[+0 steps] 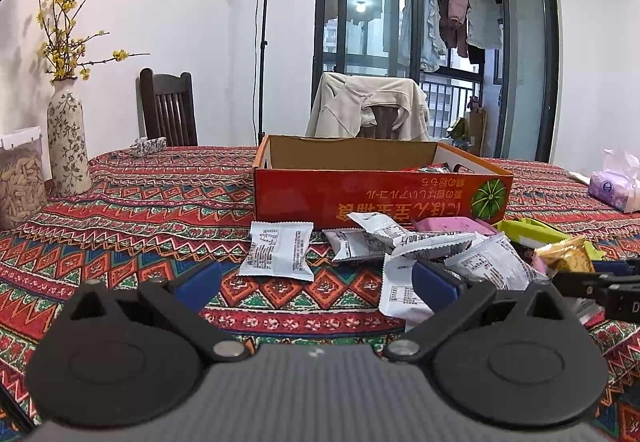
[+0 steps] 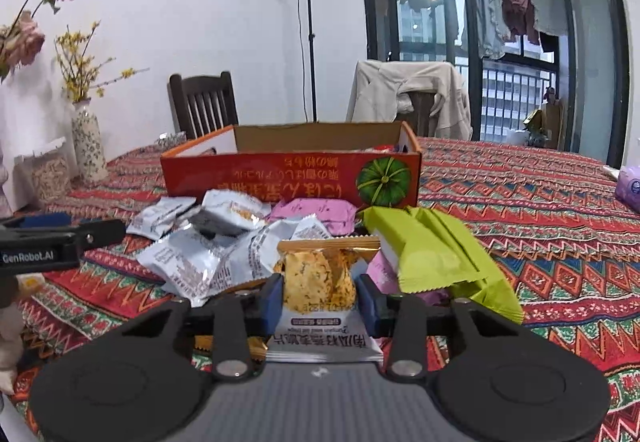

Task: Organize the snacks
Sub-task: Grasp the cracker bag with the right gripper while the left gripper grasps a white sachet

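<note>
I'm seeing the box (image 2: 288, 177) wall hiding most of its contents (only wrapper tips are peeking out), and the white packets (image 2: 192, 262) are covering whatever's lying beneath.

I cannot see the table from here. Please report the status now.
Right gripper shut on orange cracker packet. Left gripper open, empty, low over tablecloth. Snack pile lies before red box; path looks clear.

Snack packets (image 2: 224, 242) lie heaped on the table (image 2: 520, 201) before the box (image 2: 288, 173).
</note>
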Demonstrator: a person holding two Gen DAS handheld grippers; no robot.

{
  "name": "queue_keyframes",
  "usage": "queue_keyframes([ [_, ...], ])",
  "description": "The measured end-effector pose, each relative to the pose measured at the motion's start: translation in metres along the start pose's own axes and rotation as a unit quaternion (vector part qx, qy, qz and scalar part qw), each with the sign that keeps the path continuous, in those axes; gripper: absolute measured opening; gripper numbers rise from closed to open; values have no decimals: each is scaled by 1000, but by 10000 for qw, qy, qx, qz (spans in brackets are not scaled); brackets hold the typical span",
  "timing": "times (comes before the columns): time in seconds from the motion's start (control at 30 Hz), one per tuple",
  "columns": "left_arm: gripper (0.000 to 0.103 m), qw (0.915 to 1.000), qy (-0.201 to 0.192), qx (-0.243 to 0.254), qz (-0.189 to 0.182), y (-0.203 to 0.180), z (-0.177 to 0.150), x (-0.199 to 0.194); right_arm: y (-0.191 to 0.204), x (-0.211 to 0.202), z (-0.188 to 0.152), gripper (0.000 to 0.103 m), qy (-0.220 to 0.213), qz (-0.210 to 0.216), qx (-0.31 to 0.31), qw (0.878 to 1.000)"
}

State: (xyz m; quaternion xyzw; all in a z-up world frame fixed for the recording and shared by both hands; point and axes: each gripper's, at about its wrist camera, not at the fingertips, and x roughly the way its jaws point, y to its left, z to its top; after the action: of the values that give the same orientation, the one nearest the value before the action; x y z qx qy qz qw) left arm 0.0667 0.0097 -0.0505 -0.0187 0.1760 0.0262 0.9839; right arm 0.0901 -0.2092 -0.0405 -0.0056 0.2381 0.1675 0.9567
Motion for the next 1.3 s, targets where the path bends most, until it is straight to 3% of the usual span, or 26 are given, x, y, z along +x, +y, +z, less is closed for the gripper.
queue_keyframes([
  [0.17,103,10000,42,45,25,0,1,2,-4,-7,3,38,-152,4,87,9998],
  [0.4,103,9989,440,-107,113,1,7,11,-6,-17,3,38,-298,103,139,9994],
  [0.53,103,9989,463,80,-4,-16,13,8,-10,-21,4,38,-365,96,194,9991],
  [0.73,103,9944,998,348,-38,-48,18,32,-13,-23,2,39,-403,109,273,9988],
  [1.2,103,9884,1296,791,-78,-89,7,53,-24,-21,-4,39,-378,242,456,9979],
  [1.27,97,9875,1350,812,-88,-91,5,55,-26,-20,-4,39,-371,233,467,9979],
  [1.3,89,9867,1413,796,-118,-91,4,57,-26,-19,-3,39,-364,224,473,9980],
])
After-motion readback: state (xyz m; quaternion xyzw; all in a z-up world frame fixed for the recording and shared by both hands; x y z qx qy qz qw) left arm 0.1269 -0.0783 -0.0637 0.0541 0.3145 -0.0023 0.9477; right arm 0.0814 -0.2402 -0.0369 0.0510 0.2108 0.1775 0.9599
